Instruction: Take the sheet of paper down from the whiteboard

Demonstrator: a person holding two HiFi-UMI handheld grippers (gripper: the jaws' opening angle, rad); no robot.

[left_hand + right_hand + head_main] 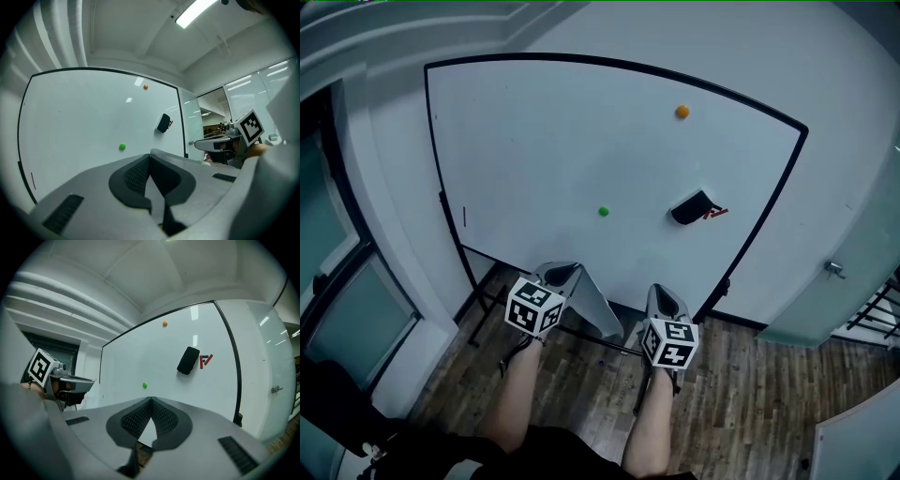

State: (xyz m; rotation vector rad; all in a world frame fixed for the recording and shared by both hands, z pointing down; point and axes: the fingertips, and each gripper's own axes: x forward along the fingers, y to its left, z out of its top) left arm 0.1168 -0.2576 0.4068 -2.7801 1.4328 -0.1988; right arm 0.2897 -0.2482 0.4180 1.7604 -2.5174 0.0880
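The whiteboard [581, 150] filled most of the head view, black-framed and standing over a wooden floor [750, 375]; the sheet of paper [598, 309] was off it, held low in front of the board's bottom edge; its long axis slanted from the left tongs [564, 270] down and to the right in the head view, and the right gripper view showed it as a white flap [90, 398] under those tongs; the left tongs were clenched on the sheet's upper end; the right tongs [662, 291], just beside, were clenched on nothing, tips together; a black eraser [689, 207] clung to the board's right part; an orange magnet [682, 111] sat above it, a green magnet [604, 212] to its left.
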